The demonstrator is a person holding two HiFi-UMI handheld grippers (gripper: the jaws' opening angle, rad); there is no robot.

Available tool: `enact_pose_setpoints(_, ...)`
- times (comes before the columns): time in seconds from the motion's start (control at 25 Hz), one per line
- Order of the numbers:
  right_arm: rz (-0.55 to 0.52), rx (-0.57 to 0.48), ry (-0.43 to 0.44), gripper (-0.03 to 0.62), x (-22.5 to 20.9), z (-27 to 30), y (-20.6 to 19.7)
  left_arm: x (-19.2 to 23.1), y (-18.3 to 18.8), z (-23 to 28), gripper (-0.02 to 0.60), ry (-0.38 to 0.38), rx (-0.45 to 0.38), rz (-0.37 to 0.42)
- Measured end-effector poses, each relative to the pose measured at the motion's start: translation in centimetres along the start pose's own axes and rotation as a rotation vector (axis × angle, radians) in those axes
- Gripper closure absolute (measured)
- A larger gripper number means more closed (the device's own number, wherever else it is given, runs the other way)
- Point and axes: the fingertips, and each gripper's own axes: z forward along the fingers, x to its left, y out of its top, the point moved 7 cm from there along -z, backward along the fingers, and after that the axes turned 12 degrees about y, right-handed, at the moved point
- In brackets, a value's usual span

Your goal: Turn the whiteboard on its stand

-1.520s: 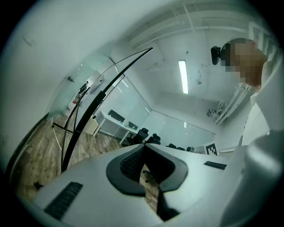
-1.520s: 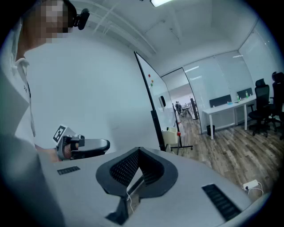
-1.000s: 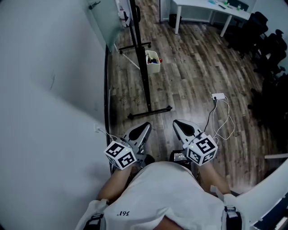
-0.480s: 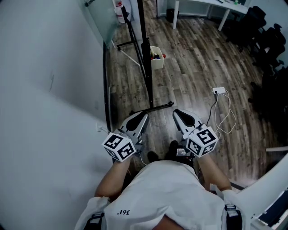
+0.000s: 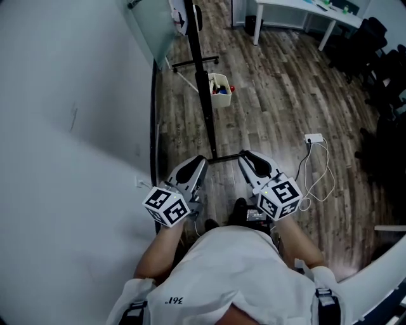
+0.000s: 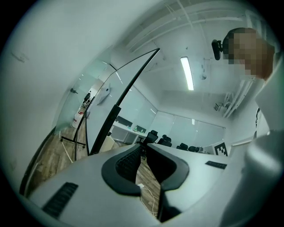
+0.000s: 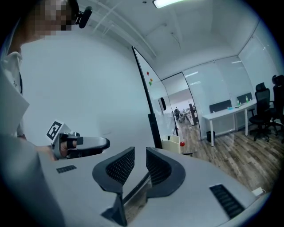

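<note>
The whiteboard stands almost edge-on to me. In the head view its black frame edge [image 5: 202,82] runs down to the stand's foot bar [image 5: 222,157] on the wood floor. My left gripper [image 5: 199,161] and right gripper [image 5: 245,156] hover over that bar, one on each side of the upright, touching nothing. In the left gripper view the jaws [image 6: 143,148] show only a narrow slit, with the board's dark edge [image 6: 116,111] ahead. In the right gripper view the jaws [image 7: 140,153] are opening and empty, with the board's edge [image 7: 151,115] beyond.
A pale wall [image 5: 63,127] with a socket and cable [image 5: 138,183] closes off the left. Behind the stand sits a cream bin [image 5: 217,87]. A white power strip with its cord [image 5: 312,138] lies on the floor to the right. A white desk [image 5: 304,13] and black chairs [image 5: 380,57] stand farther off.
The person has stepped forward, so both grippers now reach the stand's foot bar, which earlier lay ahead of them. The right jaws show a wider gap.
</note>
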Motion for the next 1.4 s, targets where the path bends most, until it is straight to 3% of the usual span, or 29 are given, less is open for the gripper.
enact_pose_setpoints(0.4,-0.044,0.039,0.132,0.496,-5.8,-0.1,2.1,-2.8,0.0,5.1,0.554,0.099,-0.060,-0.009)
enact_pose_setpoints(0.64,-0.057,0.046,0.165,0.490,-7.1,0.5,2.5,-3.0,0.4,6.3,0.554,0.130,-0.062,0.007)
enact_pose_setpoints(0.92,-0.072,0.032,0.142,0.472,-7.2,2.6,3.0,-1.0,2.1,7.3,0.522,0.126,-0.067,0.034)
enact_pose_setpoints(1.4,-0.123,0.021,0.113,0.457,-6.5,7.1,5.0,2.9,6.5,8.9,0.518,0.087,-0.080,0.103)
